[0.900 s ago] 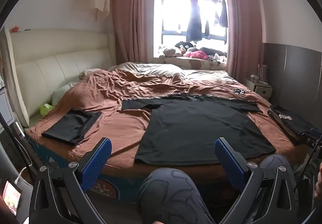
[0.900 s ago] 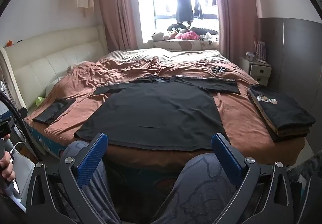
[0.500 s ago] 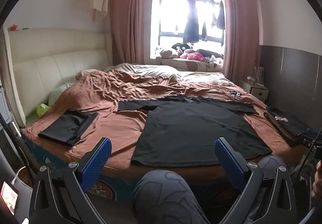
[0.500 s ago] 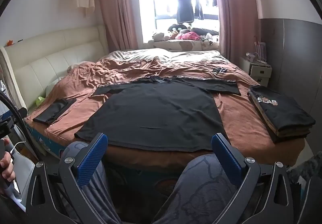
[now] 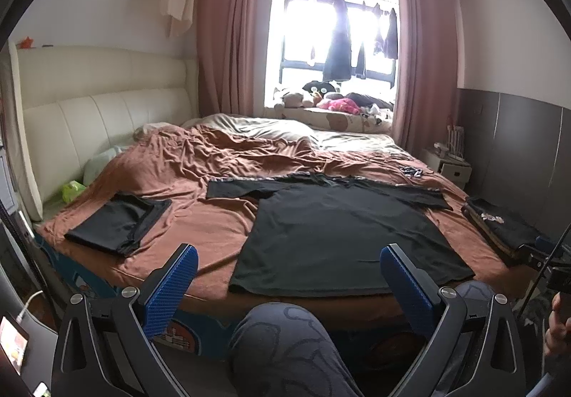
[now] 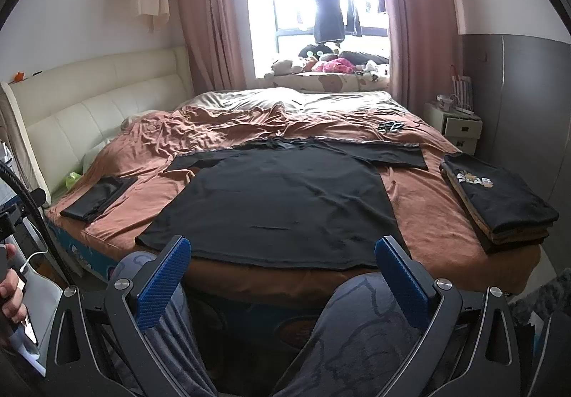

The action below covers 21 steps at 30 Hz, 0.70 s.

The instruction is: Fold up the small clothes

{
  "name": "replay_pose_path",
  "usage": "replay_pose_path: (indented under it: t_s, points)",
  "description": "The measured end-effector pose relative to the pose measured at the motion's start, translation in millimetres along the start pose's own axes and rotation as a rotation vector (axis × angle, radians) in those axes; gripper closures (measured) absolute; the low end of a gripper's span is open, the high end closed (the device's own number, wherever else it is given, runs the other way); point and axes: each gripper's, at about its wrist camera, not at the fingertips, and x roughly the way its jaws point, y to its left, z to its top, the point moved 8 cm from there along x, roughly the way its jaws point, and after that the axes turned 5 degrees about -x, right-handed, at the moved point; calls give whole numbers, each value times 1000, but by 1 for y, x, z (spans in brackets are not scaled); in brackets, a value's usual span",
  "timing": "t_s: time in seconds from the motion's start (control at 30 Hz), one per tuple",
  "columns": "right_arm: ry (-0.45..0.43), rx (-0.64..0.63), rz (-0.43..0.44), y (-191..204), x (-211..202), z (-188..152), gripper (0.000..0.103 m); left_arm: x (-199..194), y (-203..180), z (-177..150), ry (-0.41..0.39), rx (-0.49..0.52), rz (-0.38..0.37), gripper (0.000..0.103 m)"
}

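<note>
OK, black shirt (image 6: 278,204) flat, centre of bed (image 6: 446,236), hem at near edge. Left gripper (image 5: 289,284), right gripper (image 6: 282,275) both spread wide, empty, short of hem. Best: each pinch own sleeve end, single layer, fold inward evenly. Folded stack (image 6: 499,204) right of shirt; stay clear.

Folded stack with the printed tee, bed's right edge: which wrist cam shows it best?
Right wrist view. The folded stack is whole and well lit, the top tee's print readable and the layered edges visible. In the left wrist view the stack sits at the frame's far right, small, dark and partly cut off.
</note>
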Motion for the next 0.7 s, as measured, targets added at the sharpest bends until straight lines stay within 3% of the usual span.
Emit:
replay_pose_path:
  t_s: [0.7]
  points:
    - [-16, -10, 0, 1, -4, -2, 0, -9, -3, 1, -19, -3, -5, 0]
